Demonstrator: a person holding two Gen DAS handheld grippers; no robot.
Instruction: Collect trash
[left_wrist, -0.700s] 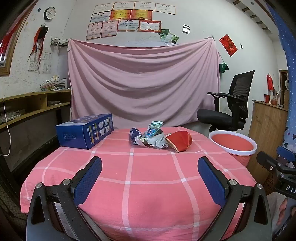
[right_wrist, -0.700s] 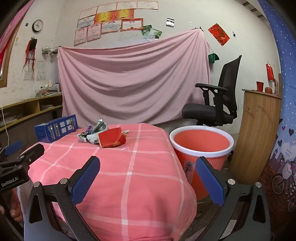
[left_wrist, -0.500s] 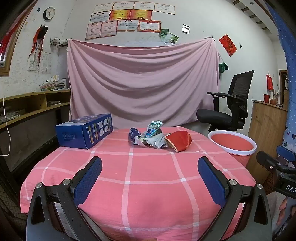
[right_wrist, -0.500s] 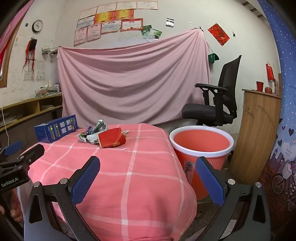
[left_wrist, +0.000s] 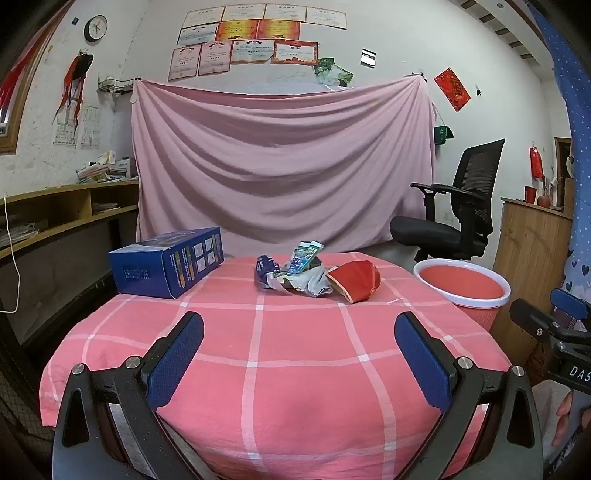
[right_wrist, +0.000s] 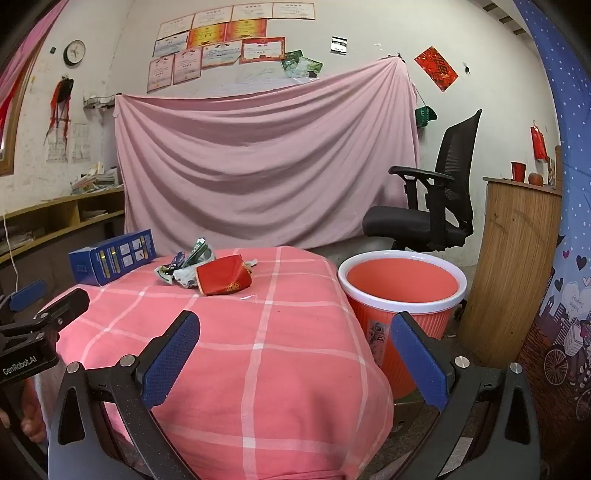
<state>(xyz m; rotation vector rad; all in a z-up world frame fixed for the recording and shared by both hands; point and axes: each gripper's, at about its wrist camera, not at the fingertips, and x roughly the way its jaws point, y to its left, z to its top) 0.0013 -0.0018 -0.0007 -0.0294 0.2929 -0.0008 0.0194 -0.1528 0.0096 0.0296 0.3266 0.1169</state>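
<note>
Evidently nothing is collected: your left gripper (left_wrist: 299, 354) and right gripper (right_wrist: 295, 350) hang agape, holding nothing. Trash (left_wrist: 314, 277) sits heaped mid-table (left_wrist: 258, 369); the bin (right_wrist: 402, 284) alongside looks bare.

On the table (left_wrist: 295, 354) a heap of wrappers (left_wrist: 295, 273) sits at twelve o'clock with a crumpled packet (left_wrist: 354, 280) touching its right side, a box (left_wrist: 166, 262) off at ten o'clock, and a bucket (left_wrist: 461, 288) beside the table at two o'clock.
</note>
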